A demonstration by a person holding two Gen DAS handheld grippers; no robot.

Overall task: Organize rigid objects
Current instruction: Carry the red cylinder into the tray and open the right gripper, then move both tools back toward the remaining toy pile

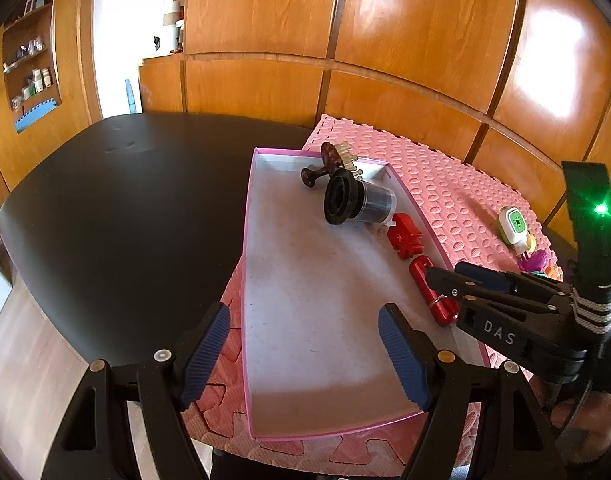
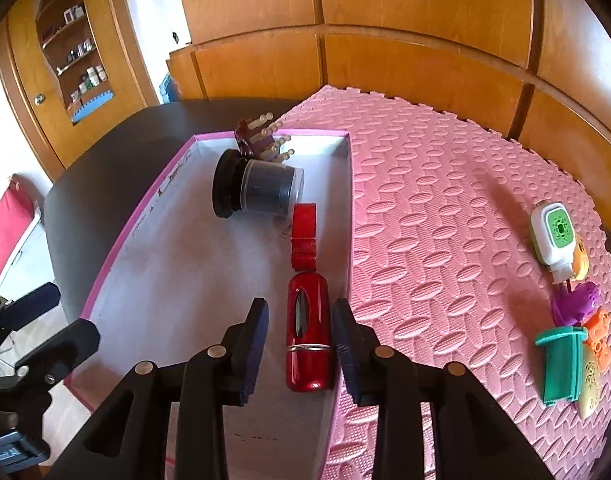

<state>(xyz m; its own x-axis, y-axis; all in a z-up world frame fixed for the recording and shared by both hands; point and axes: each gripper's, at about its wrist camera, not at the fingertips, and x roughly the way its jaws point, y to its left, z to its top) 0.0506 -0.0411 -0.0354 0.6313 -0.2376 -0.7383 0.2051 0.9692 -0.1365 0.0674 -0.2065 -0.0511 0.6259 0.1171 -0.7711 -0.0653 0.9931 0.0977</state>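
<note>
Lying on the pink foam mat (image 2: 445,216) outside the box, a white-and-green gadget (image 2: 553,236), a purple toy (image 2: 577,304) and a teal piece (image 2: 561,364) waited well apart from the tray. Inside the pink-rimmed box (image 2: 145,216) sat a dark jar (image 2: 261,192), a hairbrush (image 1: 333,160), a red block (image 2: 304,240) and a red cylinder (image 2: 307,336). The right gripper (image 2: 301,344) straddled that cylinder, pads apart from it; the left gripper (image 1: 305,356) hung spread and empty.

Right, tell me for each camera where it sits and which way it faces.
Left wrist: on the left gripper, angled down over the shallow pink-rimmed cardboard box; its own blue-padded fingers show, with the right gripper entering beside it.
Right wrist: on the right gripper, angled down at the glossy red cylinder lying between its open fingers.
Shared: box, red cylinder, black-capped jar, pink foam mat.
</note>
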